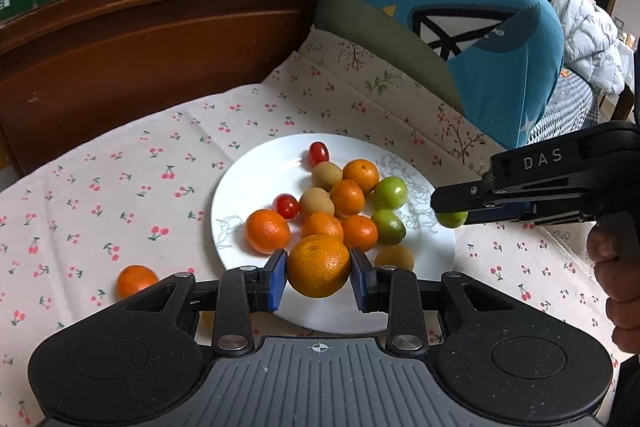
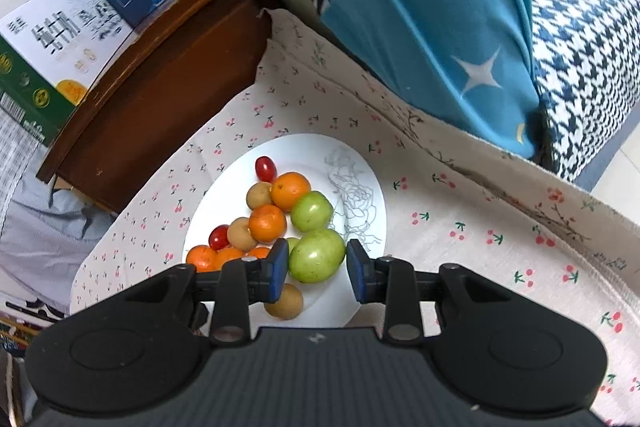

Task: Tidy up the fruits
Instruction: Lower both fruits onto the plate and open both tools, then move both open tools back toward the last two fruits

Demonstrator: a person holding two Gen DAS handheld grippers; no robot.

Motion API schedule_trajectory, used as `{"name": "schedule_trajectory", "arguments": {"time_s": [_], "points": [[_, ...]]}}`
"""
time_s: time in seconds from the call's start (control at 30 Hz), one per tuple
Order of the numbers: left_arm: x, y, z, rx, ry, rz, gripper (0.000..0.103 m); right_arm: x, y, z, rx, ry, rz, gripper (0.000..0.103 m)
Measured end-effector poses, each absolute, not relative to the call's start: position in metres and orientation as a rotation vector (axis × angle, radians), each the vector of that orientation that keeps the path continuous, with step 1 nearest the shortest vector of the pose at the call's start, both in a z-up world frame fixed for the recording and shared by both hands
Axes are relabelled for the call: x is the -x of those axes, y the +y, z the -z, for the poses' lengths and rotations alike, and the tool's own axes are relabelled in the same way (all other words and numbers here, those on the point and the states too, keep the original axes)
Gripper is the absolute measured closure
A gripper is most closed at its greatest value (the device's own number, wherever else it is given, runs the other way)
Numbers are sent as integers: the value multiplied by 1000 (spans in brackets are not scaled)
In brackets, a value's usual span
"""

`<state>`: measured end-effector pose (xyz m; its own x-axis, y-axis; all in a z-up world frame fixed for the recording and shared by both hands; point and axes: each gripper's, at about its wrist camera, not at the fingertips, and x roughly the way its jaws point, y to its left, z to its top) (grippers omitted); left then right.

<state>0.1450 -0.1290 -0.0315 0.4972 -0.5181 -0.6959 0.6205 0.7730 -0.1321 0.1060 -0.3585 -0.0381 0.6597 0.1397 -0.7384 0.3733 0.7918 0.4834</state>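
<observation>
My left gripper (image 1: pixel 318 269) clamps a dimpled round orange mandarin (image 1: pixel 319 265); my right gripper (image 2: pixel 317 264) clamps a smooth green fruit (image 2: pixel 316 255), both above the glossy white plate's (image 1: pixel 248 183) near rim.

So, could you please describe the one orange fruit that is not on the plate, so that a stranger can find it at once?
Find the white plate of fruit on the cherry-print cloth. Just off the plate's near-left rim, in the left wrist view, a single small orange fruit lies on the cloth. It alone sits on fabric; every other orange one is on the plate or held in the left gripper.
</observation>
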Motion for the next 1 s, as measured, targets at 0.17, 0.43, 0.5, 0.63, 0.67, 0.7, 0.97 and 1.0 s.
{"name": "schedule_trajectory", "arguments": {"time_s": [0.17,0.43,0.5,0.63,0.67,0.7,0.97,1.0], "points": [[-146,-136,35,-153,792,700,70,-111,-357,44,-668,856,172,69],[-146,-128,3,-98,703,690,38,-113,-351,30,-656,776,115,69],[-150,-122,-6,-79,700,675,36,-114,-345,26,-615,762,103,69],[-155,-106,-16,-59,697,627,31,-115,-333,20,-546,748,51,68],[-156,-103,-18,-60,694,616,31,-115,-330,19,-534,747,39,68],[-157,-99,-20,-58,693,603,30,-115,-328,18,-525,747,26,67],[-161,-77,-25,-42,714,540,27,-112,-305,17,-479,753,-58,67],[-161,-74,-25,-39,718,530,27,-112,-302,18,-473,755,-71,67]]}}
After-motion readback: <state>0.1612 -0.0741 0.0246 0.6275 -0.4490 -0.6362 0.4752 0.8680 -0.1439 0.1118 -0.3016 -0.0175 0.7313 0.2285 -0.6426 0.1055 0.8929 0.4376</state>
